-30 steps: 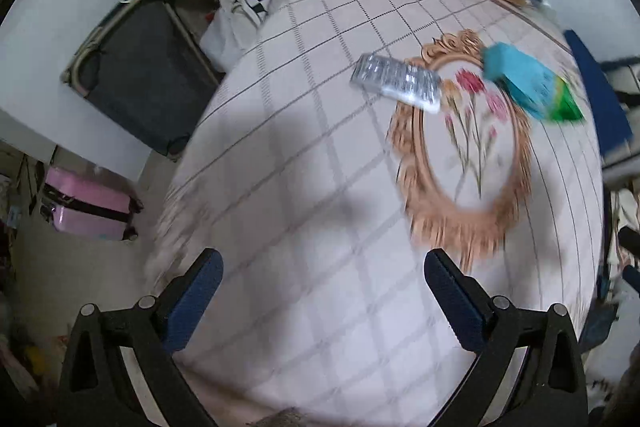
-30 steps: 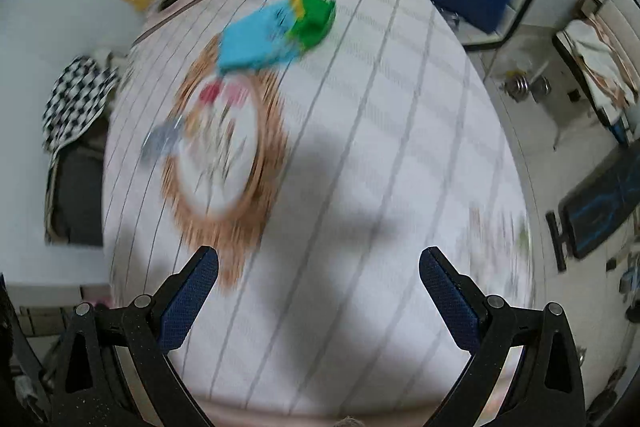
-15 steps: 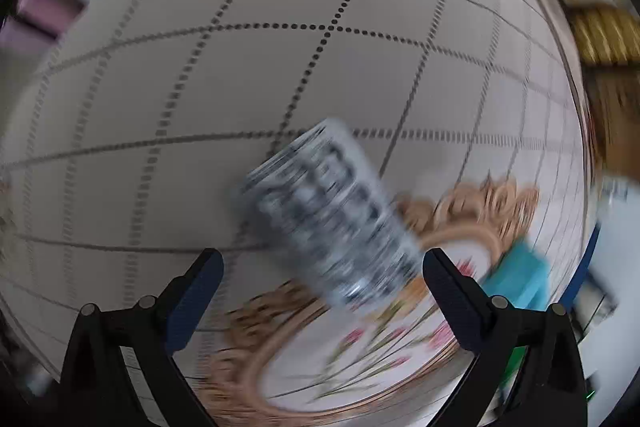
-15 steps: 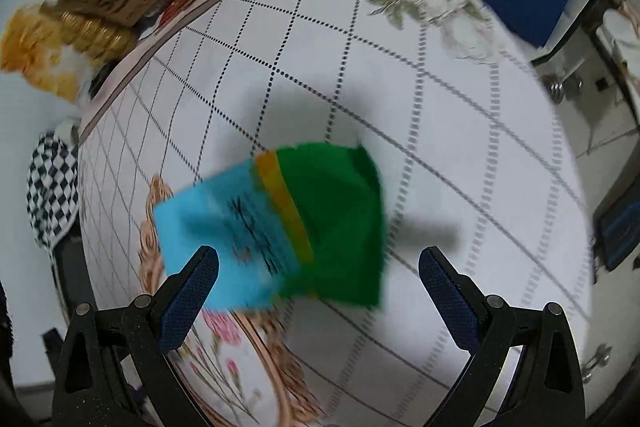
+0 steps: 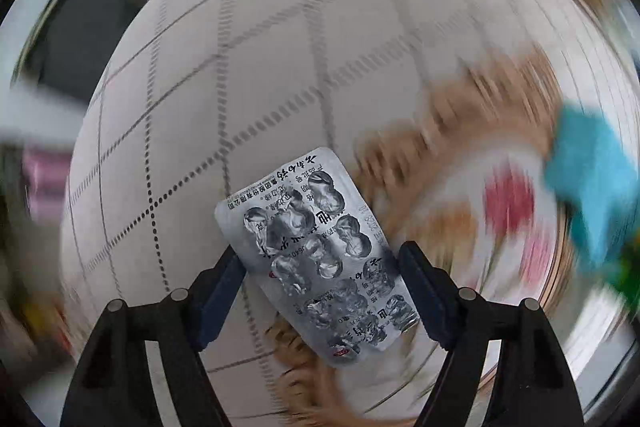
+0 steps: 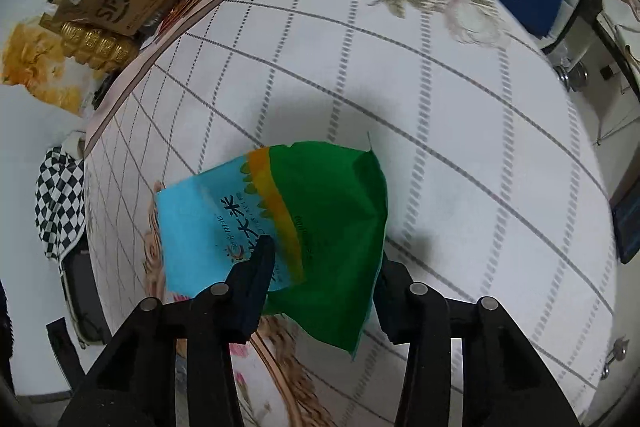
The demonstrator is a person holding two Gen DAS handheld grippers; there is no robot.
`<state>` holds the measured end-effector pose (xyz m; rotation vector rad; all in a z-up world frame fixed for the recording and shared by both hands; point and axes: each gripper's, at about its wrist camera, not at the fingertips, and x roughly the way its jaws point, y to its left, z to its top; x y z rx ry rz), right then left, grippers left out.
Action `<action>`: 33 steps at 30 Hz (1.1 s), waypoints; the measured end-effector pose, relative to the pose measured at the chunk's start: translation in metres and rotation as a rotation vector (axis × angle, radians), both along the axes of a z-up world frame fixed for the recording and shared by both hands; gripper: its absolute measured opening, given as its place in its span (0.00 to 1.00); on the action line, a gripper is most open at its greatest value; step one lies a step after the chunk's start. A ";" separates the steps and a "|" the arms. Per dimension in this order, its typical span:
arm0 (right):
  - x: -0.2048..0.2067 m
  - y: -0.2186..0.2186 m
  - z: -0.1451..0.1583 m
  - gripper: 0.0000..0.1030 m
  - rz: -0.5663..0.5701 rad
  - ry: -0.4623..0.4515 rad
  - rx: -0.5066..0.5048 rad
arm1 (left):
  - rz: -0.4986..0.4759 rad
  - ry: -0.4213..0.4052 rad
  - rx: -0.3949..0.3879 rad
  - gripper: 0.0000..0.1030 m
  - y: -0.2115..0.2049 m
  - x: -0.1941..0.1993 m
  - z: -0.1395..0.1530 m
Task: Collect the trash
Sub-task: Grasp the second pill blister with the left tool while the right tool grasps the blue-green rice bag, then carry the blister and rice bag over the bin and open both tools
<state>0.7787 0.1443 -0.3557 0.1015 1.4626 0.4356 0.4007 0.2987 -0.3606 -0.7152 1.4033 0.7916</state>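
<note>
Both grippers closed since a second ago: left gripper (image 5: 320, 287) clamps blister pack (image 5: 320, 259) lower centre; right gripper (image 6: 320, 279) pinches blue-green bag (image 6: 320, 227). Both pieces secured; bin next.

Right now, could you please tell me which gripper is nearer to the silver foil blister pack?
Left. The left gripper has the silver foil blister pack between its fingers; the right gripper is over at the blue-and-green bag.
</note>
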 end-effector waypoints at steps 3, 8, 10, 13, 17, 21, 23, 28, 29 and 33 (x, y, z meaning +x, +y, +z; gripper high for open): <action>-0.020 -0.027 0.003 0.45 -0.004 0.012 -0.001 | -0.021 -0.005 -0.008 0.77 -0.015 -0.020 0.000; -0.036 -0.059 -0.016 0.51 -0.062 0.105 0.052 | 0.172 -0.038 -0.021 0.80 -0.005 -0.043 0.003; -0.038 -0.063 -0.022 0.56 -0.072 0.103 0.067 | 0.209 -0.044 -0.004 0.77 -0.007 -0.050 0.006; -0.042 -0.054 -0.021 0.54 -0.037 0.053 0.042 | 0.189 -0.041 0.022 0.64 -0.020 -0.038 0.013; -0.049 -0.045 -0.012 0.45 -0.003 0.004 0.027 | 0.122 -0.038 0.032 0.61 -0.036 -0.032 0.020; -0.057 -0.045 0.005 0.40 0.037 -0.027 0.051 | 0.081 -0.048 0.052 0.61 -0.055 -0.028 0.032; -0.062 -0.049 0.014 0.39 0.056 -0.032 0.072 | 0.064 -0.069 0.056 0.61 -0.068 -0.040 0.043; -0.082 -0.064 0.035 0.38 0.101 -0.053 0.122 | 0.024 -0.128 0.082 0.61 -0.098 -0.059 0.073; -0.087 -0.068 0.039 0.37 0.108 -0.062 0.120 | 0.014 -0.137 0.090 0.61 -0.104 -0.066 0.081; -0.109 -0.089 0.052 0.37 0.119 -0.071 0.122 | -0.036 -0.177 0.116 0.61 -0.131 -0.091 0.109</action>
